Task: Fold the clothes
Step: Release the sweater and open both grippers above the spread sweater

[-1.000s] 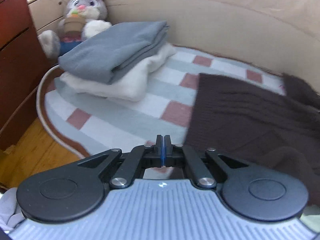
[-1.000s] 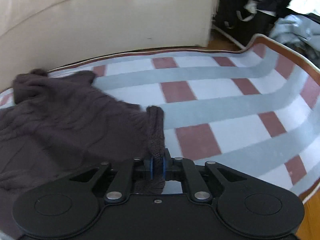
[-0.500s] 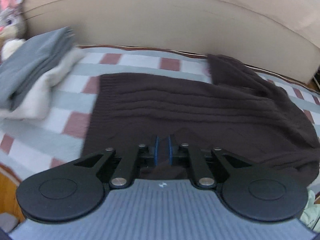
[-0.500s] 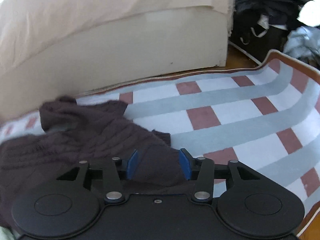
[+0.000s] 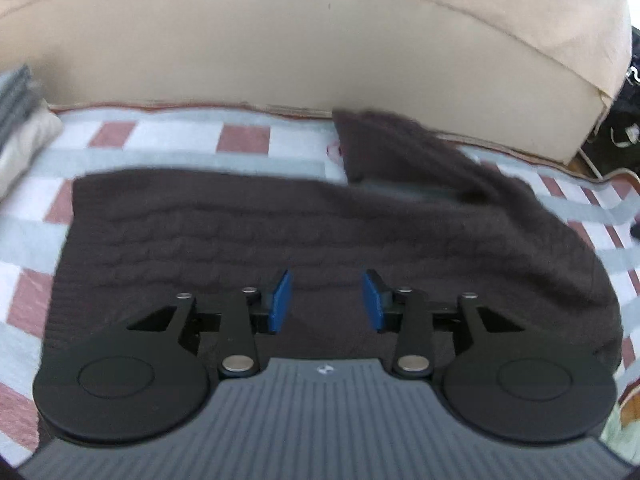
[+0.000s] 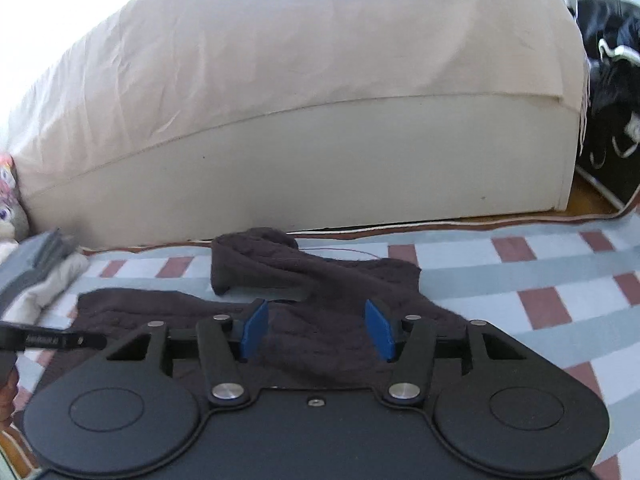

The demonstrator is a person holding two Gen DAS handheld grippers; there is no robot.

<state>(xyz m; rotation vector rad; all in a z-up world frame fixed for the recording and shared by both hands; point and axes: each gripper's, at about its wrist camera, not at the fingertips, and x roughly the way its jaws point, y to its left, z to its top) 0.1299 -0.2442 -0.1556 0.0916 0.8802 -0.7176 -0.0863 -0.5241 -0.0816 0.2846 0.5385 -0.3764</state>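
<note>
Garment: dark brown cable-knit sweater (image 5: 280, 240) is lying flat on the grey, white and red checked rug (image 5: 176, 148), filling the middle of your left wrist view.
Long axis: it is running left to right across both frames, along the beige bed base (image 6: 320, 168).
Sleeve: one sleeve is folding back at upper right of centre (image 5: 400, 148).
Left gripper (image 5: 326, 300): jaws are opening, nothing between them, sweater body directly beneath.
Right gripper (image 6: 316, 332): jaws are opening too, empty, sweater's right part just ahead.
Nearer hand: your right is looking closer to the sleeve, your left to the hem.
Stack: folded grey and cream clothes (image 6: 36, 272) are sitting at left edge.
</note>
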